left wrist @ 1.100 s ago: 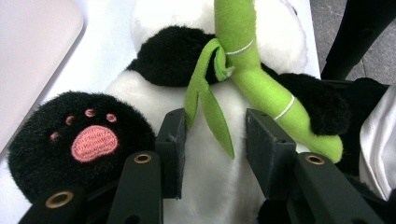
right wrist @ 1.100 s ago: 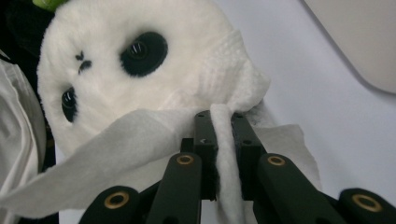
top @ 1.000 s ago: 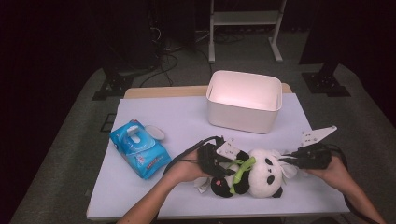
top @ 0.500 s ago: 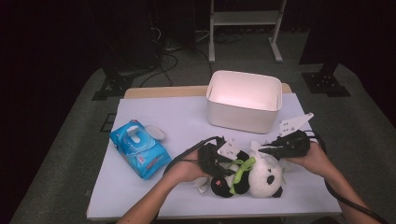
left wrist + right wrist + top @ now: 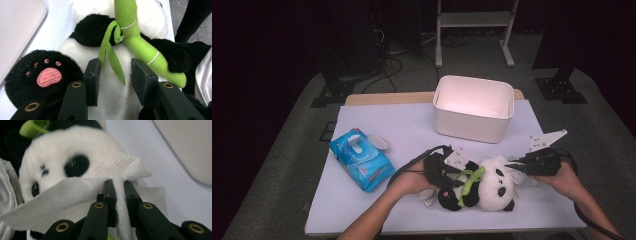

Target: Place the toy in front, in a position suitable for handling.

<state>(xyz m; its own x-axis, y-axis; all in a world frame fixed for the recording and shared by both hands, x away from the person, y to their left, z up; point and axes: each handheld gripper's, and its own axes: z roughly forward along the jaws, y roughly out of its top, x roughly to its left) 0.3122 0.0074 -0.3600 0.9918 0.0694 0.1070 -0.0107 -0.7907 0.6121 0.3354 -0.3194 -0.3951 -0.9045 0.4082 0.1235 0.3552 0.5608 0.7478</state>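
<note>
A plush panda [image 5: 492, 185] with a green bamboo stalk [image 5: 472, 179] lies on the white table near its front edge. My left gripper [image 5: 451, 172] is shut on the panda's white belly [image 5: 112, 100], its pads pressing the fur on both sides of a green leaf [image 5: 110, 57]. My right gripper [image 5: 513, 166] is at the panda's head, coming from the right. Between its shut pads is a white wipe [image 5: 75, 192] that drapes against the panda's face [image 5: 62, 162].
A white bin [image 5: 474, 107] stands open behind the panda. A blue pack of wet wipes [image 5: 360, 157] with its lid flipped up lies at the left. The table's front edge [image 5: 437, 227] is close to both forearms.
The right gripper swept left over the panda's head with the wipe, then drew back to the right. The left gripper and the panda stayed put.
</note>
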